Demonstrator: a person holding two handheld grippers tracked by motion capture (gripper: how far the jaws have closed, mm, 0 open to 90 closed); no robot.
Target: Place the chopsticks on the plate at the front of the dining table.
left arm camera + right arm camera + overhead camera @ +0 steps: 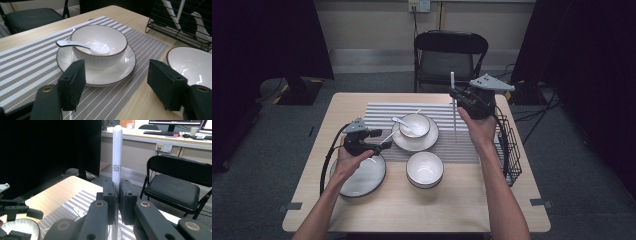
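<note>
Glossy glazed ceramic is noted on the bowl and saucer, matt woven texture on the striped placemat, pale wood grain on the table.

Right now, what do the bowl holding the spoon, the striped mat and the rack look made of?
Bowl: likely glazed ceramic, glossy white with brown rim.
Spoon: the same glossy white, probably ceramic.
Striped mat: woven, matte, perhaps vinyl.
Rack: thin black wire, seemingly coated metal.

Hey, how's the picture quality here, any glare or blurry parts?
High view: even light, dark room edges. Left gripper view: glare streaks on the empty bowl, near fingers soft. Right gripper view: white stick sharp, background screens slightly washed out.
</note>
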